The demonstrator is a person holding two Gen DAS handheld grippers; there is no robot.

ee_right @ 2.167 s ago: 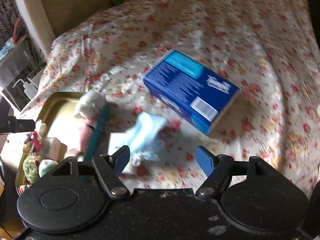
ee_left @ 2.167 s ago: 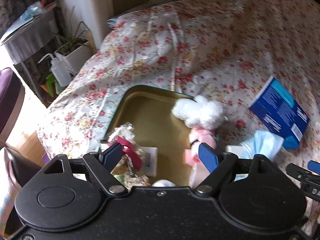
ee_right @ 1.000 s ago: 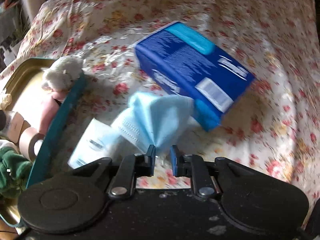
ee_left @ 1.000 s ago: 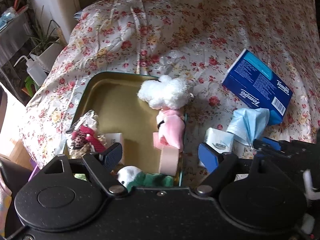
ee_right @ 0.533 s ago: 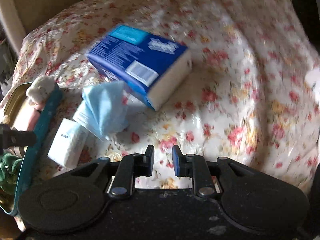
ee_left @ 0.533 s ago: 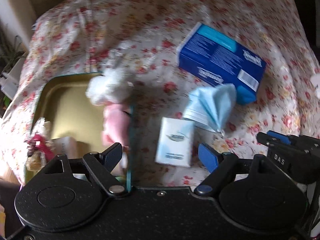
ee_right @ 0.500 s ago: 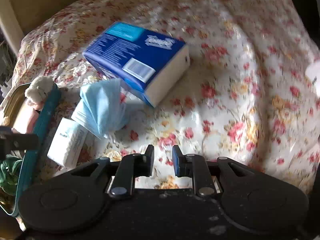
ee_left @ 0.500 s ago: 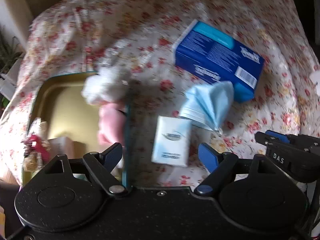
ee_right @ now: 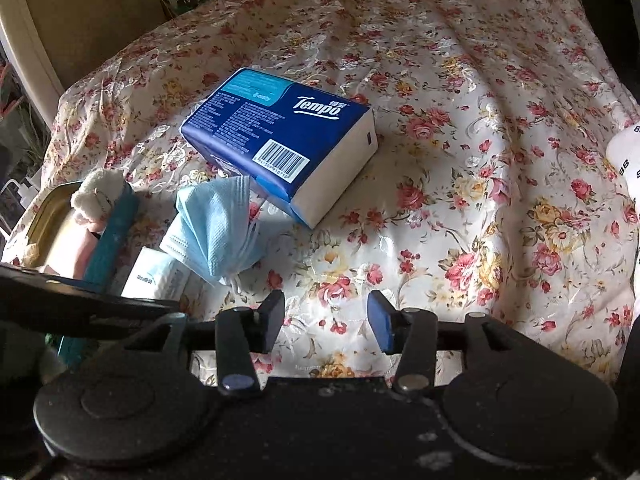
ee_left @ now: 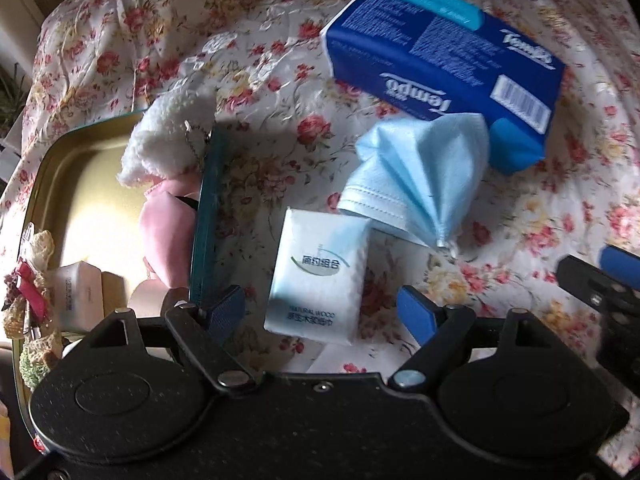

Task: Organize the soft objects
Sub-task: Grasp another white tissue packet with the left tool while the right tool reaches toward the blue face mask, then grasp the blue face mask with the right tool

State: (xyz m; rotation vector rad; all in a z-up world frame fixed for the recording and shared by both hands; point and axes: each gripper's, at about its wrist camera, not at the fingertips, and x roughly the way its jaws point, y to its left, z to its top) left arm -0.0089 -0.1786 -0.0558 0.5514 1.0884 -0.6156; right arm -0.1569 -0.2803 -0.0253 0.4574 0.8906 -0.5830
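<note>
Left gripper (ee_left: 320,314): jaws spread wide, nothing pinched; small white tissue pack sits between the blue pads but w/ gaps on both sides, pads not touching it.
Right gripper (ee_right: 326,322): jaws have just been opening, now part-spread, nothing between them, only floral cloth below. Also seen at right edge of left wrist view.
Small tissue pack (ee_left: 318,276): flat on cloth, just beside the tin's teal wall, its top corner touching or under the mask's edge.
Face mask (ee_left: 420,176): light blue, bunched & fanned, ear loops knotted at its lower tip; lies btw small pack and big blue pack, leaning on the latter.
Big tissue pack (ee_right: 280,136): dark blue "Tempo", barcode up, on the cloth, outside the tin.
Tin (ee_left: 206,216): gold inside, teal outer wall, at left of both views.
Plush toy (ee_left: 168,148): white fluffy head over the tin's rim, pink body inside.
In tin, others: a small pale box (ee_left: 78,292) and a lace bundle w/ red bow (ee_left: 28,288) at the left end.
Surface: floral bedspread (ee_right: 460,160), creased, sunlit in patches.
White item (ee_right: 624,160): at far right edge, can't tell what.
</note>
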